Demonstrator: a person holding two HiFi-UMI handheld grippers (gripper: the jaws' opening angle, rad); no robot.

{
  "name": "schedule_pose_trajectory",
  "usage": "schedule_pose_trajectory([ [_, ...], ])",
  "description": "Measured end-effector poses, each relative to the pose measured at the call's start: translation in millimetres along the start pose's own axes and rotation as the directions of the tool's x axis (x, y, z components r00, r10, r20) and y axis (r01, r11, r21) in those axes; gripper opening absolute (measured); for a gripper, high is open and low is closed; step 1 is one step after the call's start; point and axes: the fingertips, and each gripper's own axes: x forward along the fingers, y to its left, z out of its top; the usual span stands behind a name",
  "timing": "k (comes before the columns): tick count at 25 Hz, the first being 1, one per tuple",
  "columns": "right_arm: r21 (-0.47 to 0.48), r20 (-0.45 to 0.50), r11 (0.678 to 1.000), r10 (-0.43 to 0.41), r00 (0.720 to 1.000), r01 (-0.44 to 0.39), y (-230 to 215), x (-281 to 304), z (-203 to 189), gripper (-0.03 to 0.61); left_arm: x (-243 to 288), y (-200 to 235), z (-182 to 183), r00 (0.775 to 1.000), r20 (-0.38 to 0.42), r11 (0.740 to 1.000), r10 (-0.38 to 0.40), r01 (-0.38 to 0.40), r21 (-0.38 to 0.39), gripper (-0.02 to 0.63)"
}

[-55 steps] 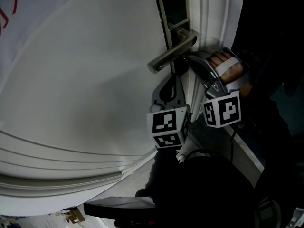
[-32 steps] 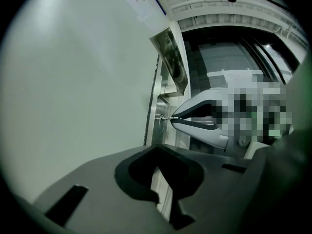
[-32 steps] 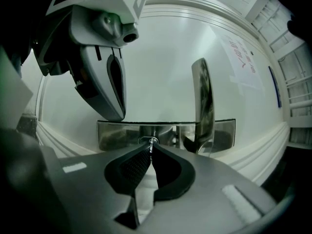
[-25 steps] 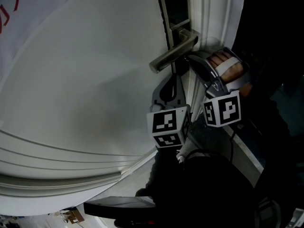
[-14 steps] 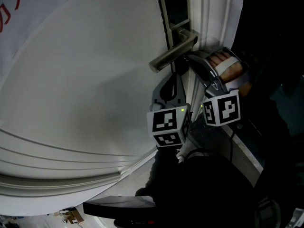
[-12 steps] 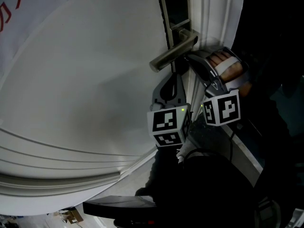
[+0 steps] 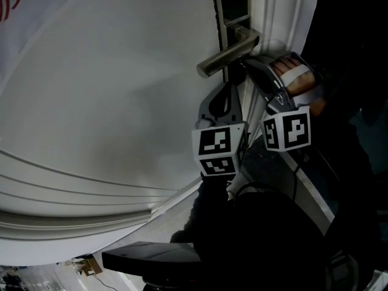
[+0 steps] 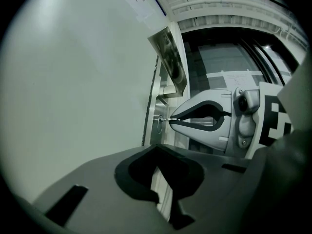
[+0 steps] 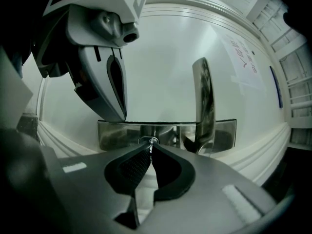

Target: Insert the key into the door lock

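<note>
The white door point(image 7: 109, 90) carries a metal lock plate point(image 9: 165, 133) with a lever handle point(image 7: 227, 52). In the right gripper view, my right gripper point(image 9: 150, 147) is shut on a small key point(image 9: 150, 144) whose tip meets the keyhole point(image 9: 147, 140); how deep it sits is hidden. The left gripper view shows that key point(image 8: 165, 119) touching the lock cylinder point(image 8: 158, 121), held by the right gripper point(image 8: 171, 120). My left gripper point(image 8: 157, 147) is shut with nothing in it, its tip point(image 9: 122, 117) just beside the plate. In the head view both grippers point(image 7: 225, 88) point(image 7: 245, 65) sit under the handle.
The handle point(image 9: 204, 106) juts out right next to the keyhole. The white door frame point(image 7: 285, 23) runs along the right, with a dark area beyond it. A hand point(image 7: 297, 77) holds the right gripper. A paper notice point(image 9: 243, 57) hangs on the door.
The head view has shifted, so door, handle and both grippers sit slightly higher and further right in the picture. The grippers keep the same places against the lock.
</note>
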Motion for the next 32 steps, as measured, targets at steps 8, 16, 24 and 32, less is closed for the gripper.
schedule_pose_trajectory([
  [8, 0.001, 0.000, 1.000, -0.001, 1.000, 0.001, -3.1, -3.4, 2.3, 0.014, -0.8, -6.9, 5.9, 1.000, 0.006, 1.000, -0.014, 0.014, 0.014, 0.002],
  [16, 0.000, -0.001, 1.000, 0.002, 1.000, -0.002, -1.7, -2.7, 3.2, 0.014, 0.1, -7.4, 4.7, 1.000, 0.001, 1.000, -0.022, 0.022, 0.015, 0.002],
  [24, -0.002, 0.008, 1.000, -0.002, 1.000, 0.002, -2.7, -5.2, 5.0, 0.014, -0.7, -6.2, 6.2, 1.000, 0.004, 1.000, -0.014, 0.014, 0.015, 0.002],
  [32, -0.006, 0.018, 1.000, -0.003, 1.000, 0.003, -0.6, -2.7, 4.6, 0.014, 2.5, -6.6, 4.8, 1.000, 0.007, 1.000, -0.013, 0.013, 0.016, 0.002],
])
